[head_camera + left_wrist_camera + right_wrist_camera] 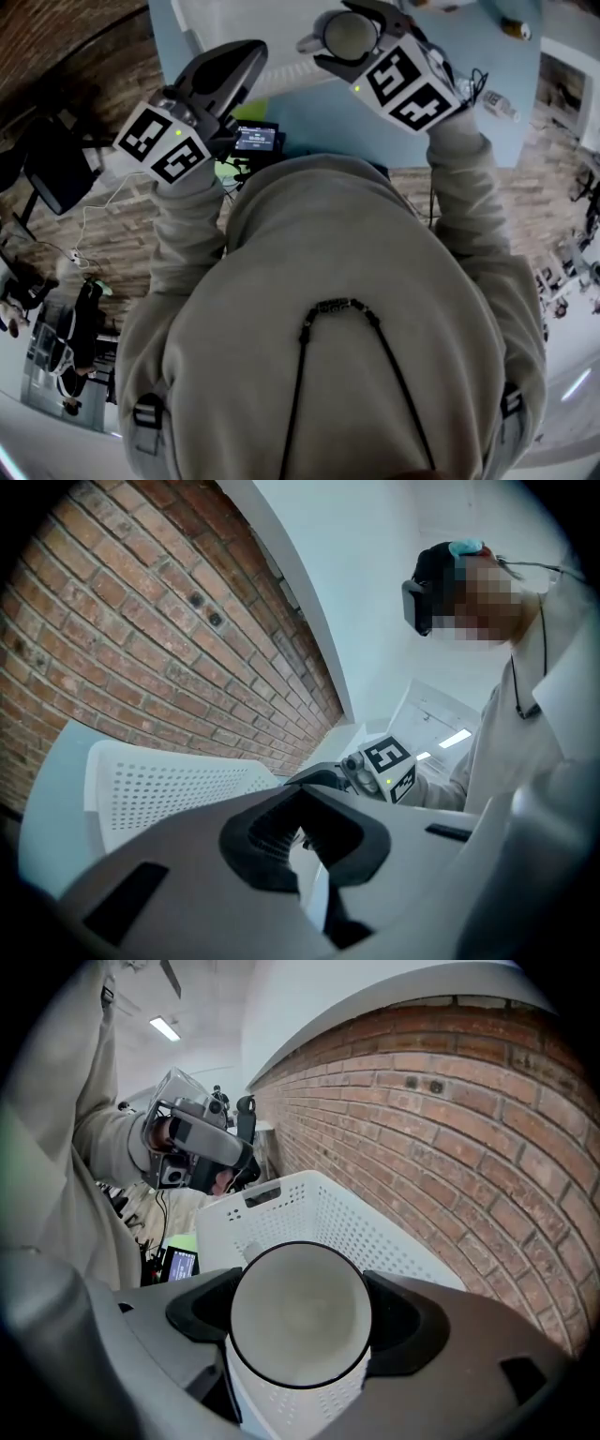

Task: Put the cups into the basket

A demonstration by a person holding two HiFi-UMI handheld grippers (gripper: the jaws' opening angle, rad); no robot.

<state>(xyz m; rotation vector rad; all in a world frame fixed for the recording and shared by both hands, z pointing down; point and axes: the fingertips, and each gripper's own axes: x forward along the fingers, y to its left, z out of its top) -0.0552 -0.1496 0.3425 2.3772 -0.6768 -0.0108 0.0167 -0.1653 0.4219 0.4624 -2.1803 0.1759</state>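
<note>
The right gripper (347, 37) is clamping a pale cup (300, 1312) across its sides. The cup's open mouth is facing back toward the gripper's camera, so its body is lying roughly level and pointing forward. This grip is probably serving to carry the cup over the rim rather than to set it upright. The white perforated basket (356, 1232) is sitting just beyond the cup at 12 o'clock in the right gripper view, with its near rim showing above the cup. From here the cup appears short of the basket's opening and not yet inside it. In the head view the held cup is showing at 1 o'clock, above the light blue table (469, 56). The left gripper (246, 58) is hanging at 11 o'clock with its jaws drawn together on nothing, seemingly waiting clear of the work. In the left gripper view the basket wall is lying at 9 o'clock from that gripper's jaws.
</note>
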